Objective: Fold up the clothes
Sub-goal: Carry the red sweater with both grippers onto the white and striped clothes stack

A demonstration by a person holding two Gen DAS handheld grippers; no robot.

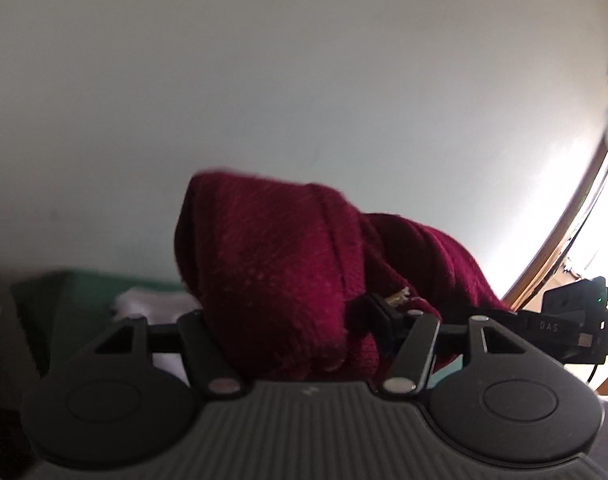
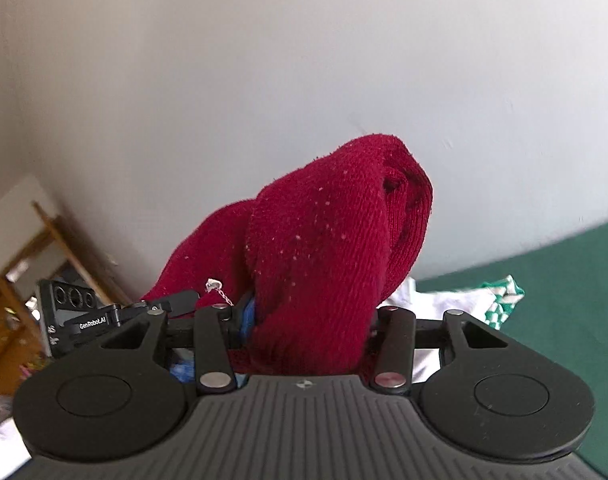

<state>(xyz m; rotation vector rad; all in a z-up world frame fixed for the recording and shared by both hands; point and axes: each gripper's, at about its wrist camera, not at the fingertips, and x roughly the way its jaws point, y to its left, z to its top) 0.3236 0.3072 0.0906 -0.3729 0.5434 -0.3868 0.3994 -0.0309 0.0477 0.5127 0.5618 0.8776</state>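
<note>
1. Bunched between the left claw (image 1: pixel 304 320) jaws: dark red knit garment (image 1: pixel 272 256), clamped and lifted in front of a pale wall (image 1: pixel 304 60).
2. Clamped likewise in the right claw (image 2: pixel 304 328): the same red knit, humped above the jaws.
3. Below and behind: green surface (image 2: pixel 563 288), white cloth (image 2: pixel 443 300), green-checked cloth (image 2: pixel 503 296).
4. Visible at the left edge of the right view: wooden frame (image 2: pixel 64 248).

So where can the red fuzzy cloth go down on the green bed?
Bare green cover lies on the right, past the green-and-white checked cloth. The middle is crowded: white clothes sit just behind the dark red knitted cloth that both grippers hold up.
</note>
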